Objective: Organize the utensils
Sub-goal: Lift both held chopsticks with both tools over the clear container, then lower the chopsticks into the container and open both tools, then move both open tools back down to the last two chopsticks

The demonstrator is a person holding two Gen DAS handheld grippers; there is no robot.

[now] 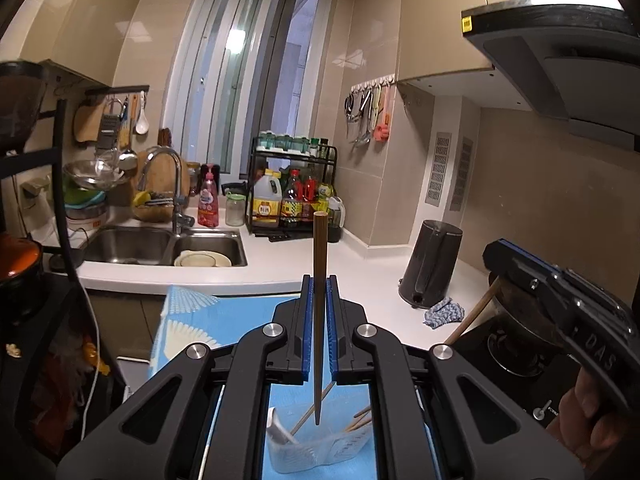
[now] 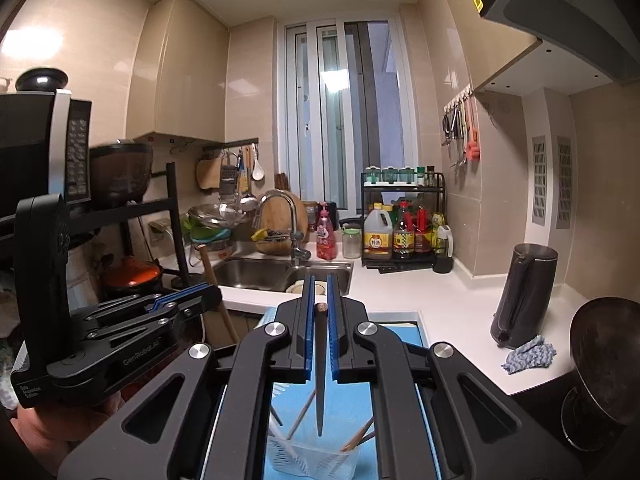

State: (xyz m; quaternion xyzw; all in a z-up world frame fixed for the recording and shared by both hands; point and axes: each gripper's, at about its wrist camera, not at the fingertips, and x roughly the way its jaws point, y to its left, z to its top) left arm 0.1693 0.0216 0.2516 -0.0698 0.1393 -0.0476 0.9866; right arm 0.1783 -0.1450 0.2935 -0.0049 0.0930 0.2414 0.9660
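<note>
— Fingers first: what are the left fingers (image 1: 319,332) doing?

— Blue-padded, they are clamping one brown chopstick (image 1: 319,280), holding it nearly upright. Its square end is standing above the pads and its thin tip is hanging over a clear plastic container (image 1: 316,454).

— And the right fingers (image 2: 319,332)?

— They are pressing together on a dark chopstick (image 2: 320,380) in the same way, tip down over that container, where several lighter chopsticks (image 2: 298,418) are leaning.

— How are the hands sitting?

— Both tools are pointing a little below level toward the window (image 2: 344,112). In the right view the left gripper is showing side-on at the left, a hand (image 2: 60,424) wrapping its underside. In the left view the right gripper's body is crossing the right edge.

— Where is the container?

— It is sitting on a blue cloth (image 1: 224,316) below both tools, in front of the white counter (image 2: 440,300).

— And the room?

— A steel sink (image 1: 160,246) with a tap is lying along the counter's far left edge, a rack of bottles (image 1: 294,192) is standing at the back by the window, and a dark kettle (image 1: 430,264) with a crumpled blue rag (image 1: 444,312) is occupying the right corner, under the range hood (image 1: 568,68).
</note>
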